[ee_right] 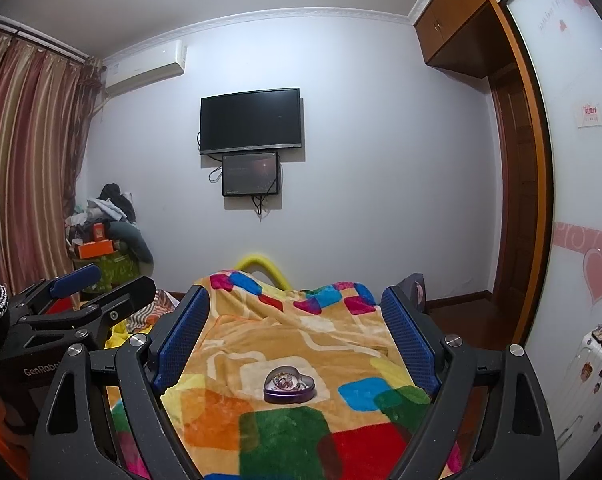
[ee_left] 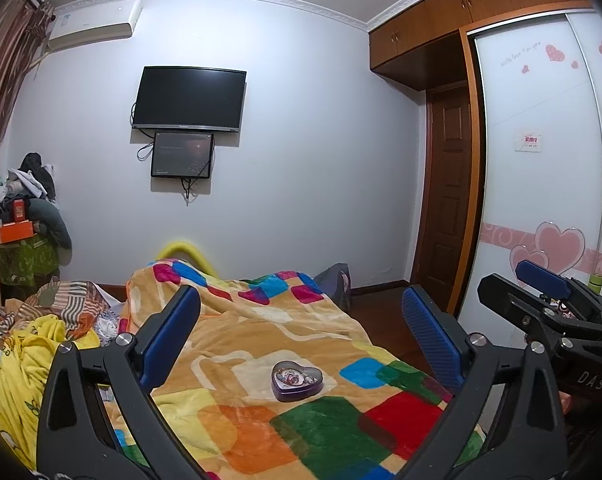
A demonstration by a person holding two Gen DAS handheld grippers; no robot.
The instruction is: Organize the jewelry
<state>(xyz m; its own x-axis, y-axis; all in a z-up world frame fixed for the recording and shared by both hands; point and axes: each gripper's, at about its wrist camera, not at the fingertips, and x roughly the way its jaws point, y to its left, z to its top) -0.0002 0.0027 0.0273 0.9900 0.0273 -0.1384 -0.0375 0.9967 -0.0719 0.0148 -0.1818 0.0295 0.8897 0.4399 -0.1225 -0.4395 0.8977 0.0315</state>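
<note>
A: What is lying around the bed?

B: A patchwork fleece blanket is covering the bed, with a rumpled yellow blanket bunching up at its left. On the far wall a dark television is hanging above a smaller screen, and an air conditioner is sitting high at the left. A heap of clothes and boxes is piling up in the far left corner beside the striped curtain. At the right a wardrobe door with pink hearts is standing, and a white suitcase is showing near it.

A: And the jewelry?

B: A purple heart-shaped tin is resting open on the blanket, near the middle, with small jewelry pieces lying inside; I cannot tell them apart.

A: Is anything blocking it?

B: Nothing is lying between it and the fingers.

A: The grippers?

B: The left gripper is hovering above the blanket with its blue pads wide apart, holding nothing. The right gripper is likewise spread wide, touching nothing, framing the tin from above.
</note>
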